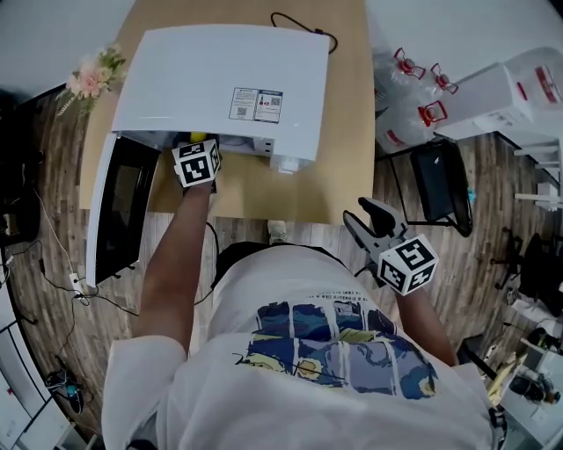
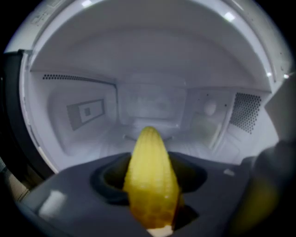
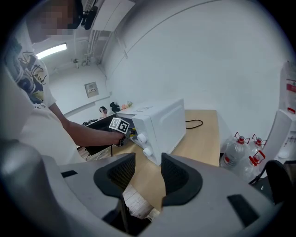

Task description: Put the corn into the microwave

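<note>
So the left gripper (image 1: 196,151) is right at the mouth of the white microwave (image 1: 220,83), which sits on a wooden table (image 1: 290,189) with its door (image 1: 119,206) swung wide open to the left. In the left gripper view the jaws are clamped on the corn (image 2: 151,180), a yellow cob sitting lengthwise between them, with its pointy tip aimed straight into the pale cavity at the far wall. The corn is in the grip at the opening, not lying on the cavity floor. In the head view you only catch a sliver of yellow just past the marker cube, under the microwave's top edge. The right gripper (image 3: 148,173) is doing nothing: its jaws stand apart with nothing between them. It's held off to the right and nearer the person, well apart from the microwave and off the table's near right corner. Its view looks across at the microwave's knobs (image 3: 142,138) from that side. Other stuff around: a black cable (image 1: 303,25) trailing off the far end of the table, a little bunch of flowers (image 1: 92,77) at the far left corner, and a few big water bottles (image 1: 413,88) on the floor to the right.
</note>
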Demonstrator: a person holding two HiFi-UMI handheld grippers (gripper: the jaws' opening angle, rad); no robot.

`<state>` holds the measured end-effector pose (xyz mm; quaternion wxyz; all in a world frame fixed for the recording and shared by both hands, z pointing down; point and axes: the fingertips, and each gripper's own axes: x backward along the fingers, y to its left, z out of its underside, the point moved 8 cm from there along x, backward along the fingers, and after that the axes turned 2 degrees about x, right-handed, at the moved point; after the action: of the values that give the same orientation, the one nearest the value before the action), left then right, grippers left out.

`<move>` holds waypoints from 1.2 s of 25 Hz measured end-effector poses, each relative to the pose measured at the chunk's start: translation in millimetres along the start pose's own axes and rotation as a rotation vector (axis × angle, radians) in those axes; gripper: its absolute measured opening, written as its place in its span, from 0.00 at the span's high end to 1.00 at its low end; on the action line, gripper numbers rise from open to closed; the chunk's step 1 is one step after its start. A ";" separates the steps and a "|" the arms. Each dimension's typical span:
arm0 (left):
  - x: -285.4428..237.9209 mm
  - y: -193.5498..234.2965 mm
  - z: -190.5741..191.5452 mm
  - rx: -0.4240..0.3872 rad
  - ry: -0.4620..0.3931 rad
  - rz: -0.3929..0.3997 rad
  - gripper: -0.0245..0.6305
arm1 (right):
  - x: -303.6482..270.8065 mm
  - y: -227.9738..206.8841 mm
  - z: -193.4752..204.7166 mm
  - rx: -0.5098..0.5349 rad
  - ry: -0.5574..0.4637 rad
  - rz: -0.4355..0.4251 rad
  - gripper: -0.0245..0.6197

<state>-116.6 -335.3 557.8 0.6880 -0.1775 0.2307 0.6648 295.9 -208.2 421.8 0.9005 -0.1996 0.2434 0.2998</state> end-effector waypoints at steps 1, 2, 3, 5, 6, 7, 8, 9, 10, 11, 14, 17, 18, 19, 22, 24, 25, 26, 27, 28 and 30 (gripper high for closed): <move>-3.9 -0.3 -1.1 -0.004 0.000 -0.004 0.57 | -0.2 -3.0 -0.4 0.000 0.002 0.001 0.70; -7.6 -0.7 -2.0 -0.008 0.001 -0.006 0.57 | -0.5 -5.7 -0.5 -0.001 0.004 0.002 0.70; -11.0 -1.1 -2.4 -0.012 0.003 -0.008 0.57 | -0.7 -8.1 -0.3 -0.004 0.007 0.004 0.70; -16.7 -1.7 -2.8 -0.018 0.011 -0.011 0.57 | -1.3 -12.1 -0.1 -0.010 0.011 0.004 0.70; -19.0 -1.9 -3.2 -0.018 0.014 -0.012 0.57 | -1.7 -14.0 -0.2 -0.012 0.012 0.002 0.70; -20.7 -2.0 -3.7 -0.017 0.017 -0.013 0.57 | -2.4 -15.9 -0.5 -0.013 0.014 0.001 0.70; -21.9 -1.8 -4.2 -0.015 0.021 -0.016 0.57 | -3.3 -17.7 -0.9 -0.013 0.014 -0.001 0.70; -22.9 -1.5 -4.3 -0.012 0.026 -0.021 0.57 | -4.1 -19.4 -1.1 -0.013 0.015 -0.001 0.70; -24.1 -1.3 -3.3 -0.009 0.032 -0.025 0.57 | -4.6 -20.8 -1.1 -0.014 0.015 -0.002 0.70; -25.7 -1.2 -1.1 -0.006 0.041 -0.028 0.57 | -5.1 -22.0 -0.9 -0.016 0.016 -0.002 0.70; -29.0 -0.3 4.3 -0.019 0.068 -0.045 0.57 | -8.0 -24.7 -0.6 -0.018 0.017 -0.008 0.70; -30.2 0.8 4.2 -0.034 0.077 -0.061 0.57 | -11.9 -25.7 -2.9 -0.016 0.018 -0.019 0.70; -30.6 0.7 3.8 -0.038 0.078 -0.062 0.57 | -12.8 -25.9 -3.9 -0.014 0.018 -0.022 0.70; -30.7 0.2 3.5 -0.042 0.081 -0.063 0.57 | -13.4 -25.9 -5.0 -0.013 0.018 -0.024 0.70; -30.5 -0.8 2.9 -0.050 0.085 -0.069 0.57 | -15.3 -25.0 -7.6 -0.006 0.018 -0.027 0.70; -30.1 -0.8 2.5 -0.051 0.082 -0.079 0.56 | -17.5 -24.1 -9.1 -0.002 0.018 -0.028 0.70; -29.7 -1.0 2.1 -0.052 0.078 -0.082 0.56 | -18.7 -23.4 -9.8 0.000 0.017 -0.028 0.70; -29.0 -1.4 1.5 -0.057 0.070 -0.084 0.56 | -19.8 -22.4 -10.6 0.002 0.016 -0.029 0.70; -28.2 -1.9 0.5 -0.064 0.060 -0.080 0.54 | -20.9 -21.1 -11.4 0.004 0.015 -0.031 0.70; -26.9 -2.2 -0.6 -0.069 0.054 -0.075 0.52 | -22.1 -19.6 -12.3 0.006 0.014 -0.034 0.70; -21.7 -1.4 -2.7 -0.068 0.055 -0.068 0.52 | -24.8 -15.5 -13.9 0.011 0.013 -0.040 0.70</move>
<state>-115.6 -354.9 567.5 0.6971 -0.2266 0.2208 0.6434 283.9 -237.7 427.8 0.9059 -0.2015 0.2468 0.2790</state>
